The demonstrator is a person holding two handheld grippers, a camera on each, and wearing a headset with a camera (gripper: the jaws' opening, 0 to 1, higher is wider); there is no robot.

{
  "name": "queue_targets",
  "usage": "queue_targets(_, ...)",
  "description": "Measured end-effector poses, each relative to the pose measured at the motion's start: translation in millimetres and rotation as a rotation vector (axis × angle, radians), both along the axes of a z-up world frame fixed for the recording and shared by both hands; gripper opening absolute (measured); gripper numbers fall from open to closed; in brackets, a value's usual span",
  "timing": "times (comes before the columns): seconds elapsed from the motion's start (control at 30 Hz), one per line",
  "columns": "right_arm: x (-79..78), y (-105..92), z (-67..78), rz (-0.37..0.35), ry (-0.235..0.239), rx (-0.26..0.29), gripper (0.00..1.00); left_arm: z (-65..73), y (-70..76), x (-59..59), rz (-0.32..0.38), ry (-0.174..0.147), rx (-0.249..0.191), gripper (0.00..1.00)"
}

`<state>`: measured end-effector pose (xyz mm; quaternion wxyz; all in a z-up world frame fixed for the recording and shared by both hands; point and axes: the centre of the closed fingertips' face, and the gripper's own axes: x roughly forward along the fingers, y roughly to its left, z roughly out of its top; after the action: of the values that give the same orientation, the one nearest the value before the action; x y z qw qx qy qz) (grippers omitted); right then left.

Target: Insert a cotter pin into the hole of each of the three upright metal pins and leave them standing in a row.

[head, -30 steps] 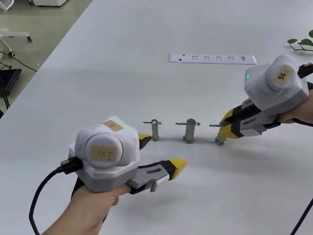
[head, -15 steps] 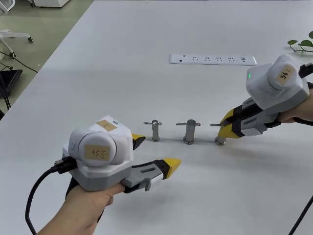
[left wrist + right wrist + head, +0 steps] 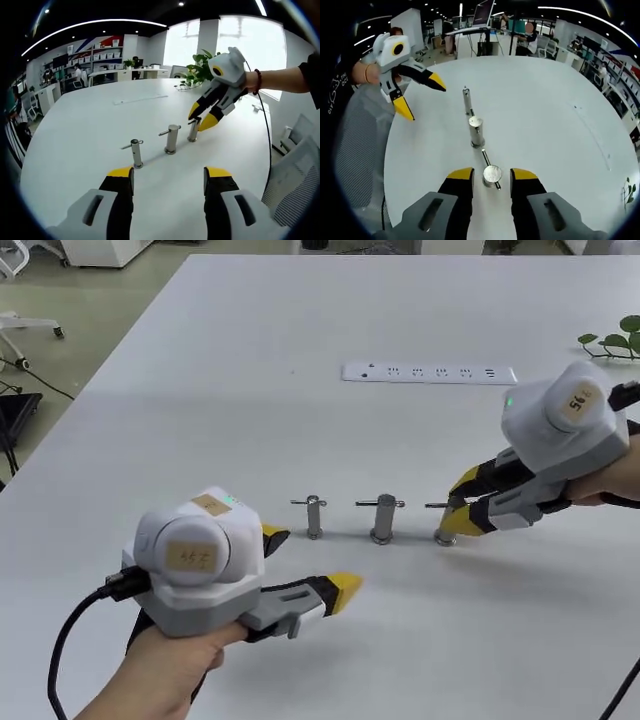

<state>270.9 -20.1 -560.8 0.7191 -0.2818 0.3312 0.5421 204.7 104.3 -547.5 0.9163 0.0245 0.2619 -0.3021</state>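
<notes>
Nearest us, our left gripper (image 3: pixel 310 560) hangs wide open and empty above the white table (image 3: pixel 250 390). Beyond it, three metal pins (image 3: pixel 383 520) stand in a row, each with a cotter pin (image 3: pixel 366 503) through it. Our right gripper (image 3: pixel 457 502) straddles the rightmost pin (image 3: pixel 445 532), jaws parted with a gap on each side. Farthest lies a power strip (image 3: pixel 430 373).

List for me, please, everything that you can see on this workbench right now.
metal pins: three, silver, upright in a row mid-table
cotter pins: three, silver, one through each pin's top
power strip: one, white, far side of the table
plant: one, green, far right edge
cable: one, black, behind the left tongs
left tongs: one pair, yellow-tipped, open, near the left pin
right tongs: one pair, yellow-tipped, open, straddling the right pin
hands: two, holding the tongs
</notes>
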Motion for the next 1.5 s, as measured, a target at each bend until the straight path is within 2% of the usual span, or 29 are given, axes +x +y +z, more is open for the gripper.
queue_targets(0.17, -4.1, -3.0, 10.9, -0.086, 0.018, 0.034, 0.32, 2.9, 3.2, 1.4, 0.006, -0.006, 0.006, 0.56)
queue_targets(0.43, -14.5, -3.3, 29.8, -0.152, 0.001, 0.095, 0.37, 12.1, 9.4, 5.1, 0.015, -0.025, 0.008, 0.60)
queue_targets(0.63, -26.2, -3.2, 40.9, -0.251, 0.020, 0.142, 0.49, 18.2, 15.3, 6.4, 0.025, -0.035, 0.012, 0.65)
queue_targets(0.73, -35.4, -1.1, 45.3, -0.269, -0.004, 0.169, 0.56, 18.9, 18.6, 5.7, 0.028, -0.034, 0.019, 0.66)
queue_targets(0.93, -40.4, -0.4, 45.8, -0.385, -0.007, 0.238, 0.61, 20.4, 25.4, 5.5, 0.048, -0.031, 0.015, 0.71)
queue_targets(1.0, -43.0, 0.7, 45.4, -0.403, -0.007, 0.250, 0.64, 22.2, 27.1, 5.9, 0.054, -0.035, 0.013, 0.73)
queue_targets(1.07, -44.9, 3.3, 47.0, -0.422, -0.007, 0.278, 0.62, 26.5, 32.0, 9.0, 0.084, -0.056, 0.006, 0.73)
queue_targets(1.13, -44.6, 4.4, 49.6, -0.455, -0.031, 0.299, 0.61, 33.1, 35.2, 10.8, 0.098, -0.082, 0.003, 0.73)
queue_targets(1.23, -47.6, 7.4, 52.0, -0.499, -0.050, 0.333, 0.61, 36.0, 38.9, 11.7, 0.112, -0.086, 0.002, 0.73)
queue_targets(1.43, -52.2, 6.1, 46.1, -0.552, -0.059, 0.360, 0.63, 39.4, 42.1, 10.5, 0.126, -0.096, -0.003, 0.77)
queue_targets(1.5, -53.2, 3.5, 42.2, -0.582, -0.053, 0.371, 0.64, 38.1, 42.9, 9.1, 0.133, -0.090, -0.007, 0.79)
